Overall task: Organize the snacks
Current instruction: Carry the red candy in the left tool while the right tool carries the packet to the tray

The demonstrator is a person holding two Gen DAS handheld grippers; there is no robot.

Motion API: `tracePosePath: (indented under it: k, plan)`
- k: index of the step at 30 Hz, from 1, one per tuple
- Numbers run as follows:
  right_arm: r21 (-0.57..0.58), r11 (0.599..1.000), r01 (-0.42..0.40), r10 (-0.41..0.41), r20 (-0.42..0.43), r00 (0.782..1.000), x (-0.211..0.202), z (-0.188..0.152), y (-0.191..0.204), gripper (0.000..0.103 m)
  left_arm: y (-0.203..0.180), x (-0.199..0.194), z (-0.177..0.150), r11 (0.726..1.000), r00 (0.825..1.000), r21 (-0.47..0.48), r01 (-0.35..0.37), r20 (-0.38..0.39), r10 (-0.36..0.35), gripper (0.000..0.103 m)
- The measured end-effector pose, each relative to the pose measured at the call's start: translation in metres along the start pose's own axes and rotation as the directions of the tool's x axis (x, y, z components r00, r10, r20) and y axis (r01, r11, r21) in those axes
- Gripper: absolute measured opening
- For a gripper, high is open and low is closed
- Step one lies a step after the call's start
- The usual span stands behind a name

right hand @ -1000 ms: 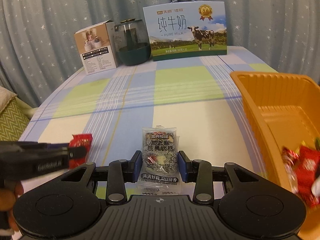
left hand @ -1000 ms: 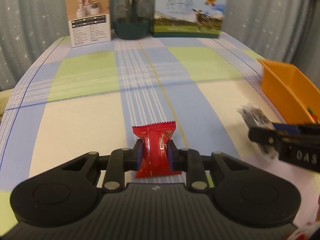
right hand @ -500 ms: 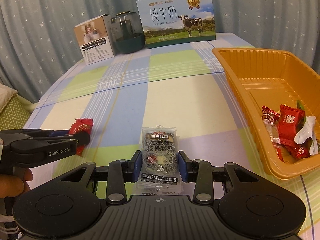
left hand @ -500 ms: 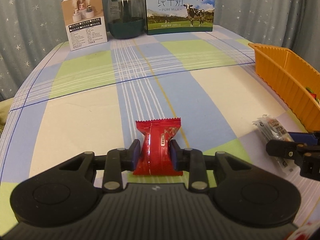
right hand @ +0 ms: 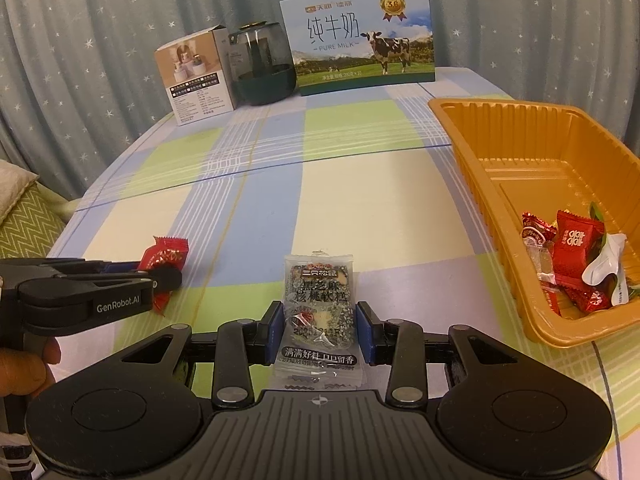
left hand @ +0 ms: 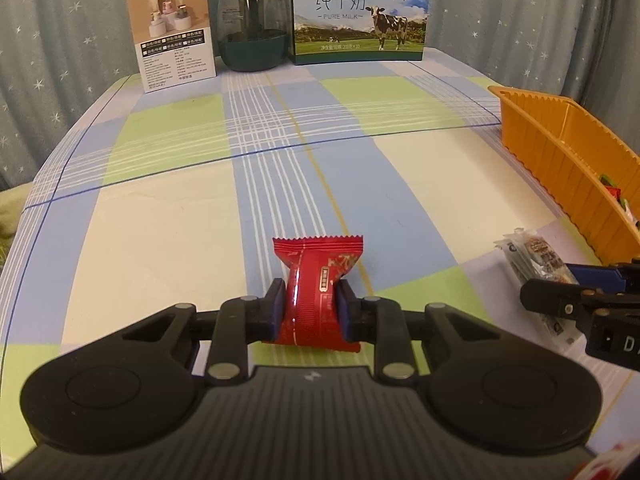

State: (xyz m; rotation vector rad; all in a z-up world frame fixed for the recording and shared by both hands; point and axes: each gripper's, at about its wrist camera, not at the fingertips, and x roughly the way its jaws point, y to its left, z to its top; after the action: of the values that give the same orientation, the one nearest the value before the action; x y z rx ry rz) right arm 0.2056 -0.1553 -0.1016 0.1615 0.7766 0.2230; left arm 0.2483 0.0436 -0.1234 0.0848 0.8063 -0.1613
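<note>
My left gripper (left hand: 310, 308) is shut on a red candy packet (left hand: 318, 280) and holds it above the checked tablecloth. My right gripper (right hand: 320, 330) is shut on a clear sesame-walnut cake packet (right hand: 319, 304). That packet also shows in the left wrist view (left hand: 538, 258), and the red candy shows in the right wrist view (right hand: 166, 258). An orange tray (right hand: 476, 168) lies to the right with several red candies (right hand: 576, 240) in its near end. It shows in the left wrist view (left hand: 560, 152) too.
At the back of the table stand a milk carton box (right hand: 358, 40), a dark glass kettle (right hand: 262, 68) and a small white product box (right hand: 198, 76). A star-patterned curtain hangs behind. A cushion (right hand: 24, 216) lies off the table's left edge.
Both grippers have risen and pulled back a little with their packets held. The orange tray now shows more fully, with its candies in view.
</note>
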Motion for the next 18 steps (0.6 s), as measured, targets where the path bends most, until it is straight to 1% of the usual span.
tracePosePath:
  k: [7,18]
  plan:
    - [0.001,1.0,-0.002,0.002,0.01,1.0,-0.02,-0.001,0.006,0.038,-0.004,-0.029,-0.006,0.998,1.0,-0.065,0.016,0.0,-0.016,0.024]
    - [0.011,1.0,0.002,-0.002,0.037,0.999,-0.061,-0.004,0.009,0.038,-0.021,-0.076,-0.016,0.995,1.0,-0.095,0.027,0.005,-0.026,0.024]
